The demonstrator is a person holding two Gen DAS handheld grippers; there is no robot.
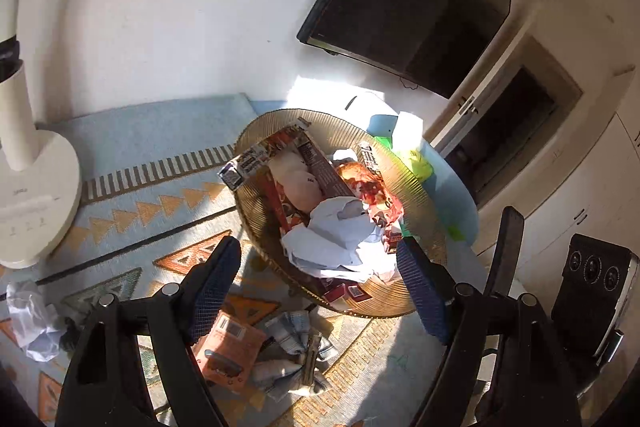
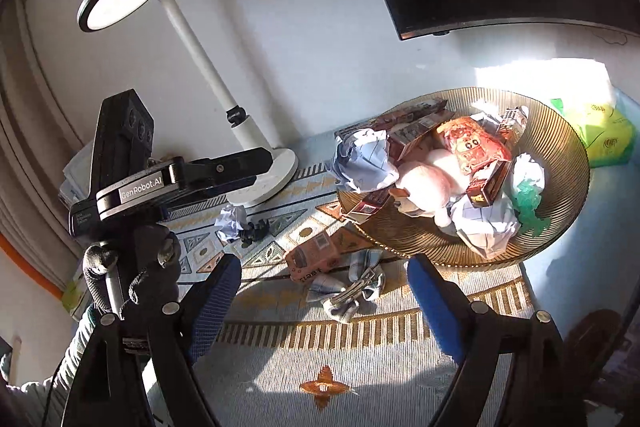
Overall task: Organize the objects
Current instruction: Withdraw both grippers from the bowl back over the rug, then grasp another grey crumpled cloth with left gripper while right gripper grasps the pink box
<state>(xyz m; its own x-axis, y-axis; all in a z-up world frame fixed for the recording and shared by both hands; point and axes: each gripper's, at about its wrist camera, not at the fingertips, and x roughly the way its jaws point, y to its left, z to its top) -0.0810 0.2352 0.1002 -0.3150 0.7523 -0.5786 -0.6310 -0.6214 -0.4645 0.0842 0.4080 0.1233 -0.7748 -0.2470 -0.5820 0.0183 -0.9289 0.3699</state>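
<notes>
Over the near rim of the heaped basket (image 1: 400, 163), in the left wrist view, the left gripper (image 1: 320, 279) hangs released and empty, jaws spread; the basket overhangs the mat's patterned middle, already piled with crumpled paper (image 1: 332, 231) and cartons, so another drop could spill the paper over the rim. On the mat just off the basket's near edge, in the right wrist view, the orange carton (image 2: 314, 259) and striped cloth bundle (image 2: 348, 287) sit touching ahead of the released, empty right gripper (image 2: 324, 291); pinching the carton may snag the cloth and drag it along.
</notes>
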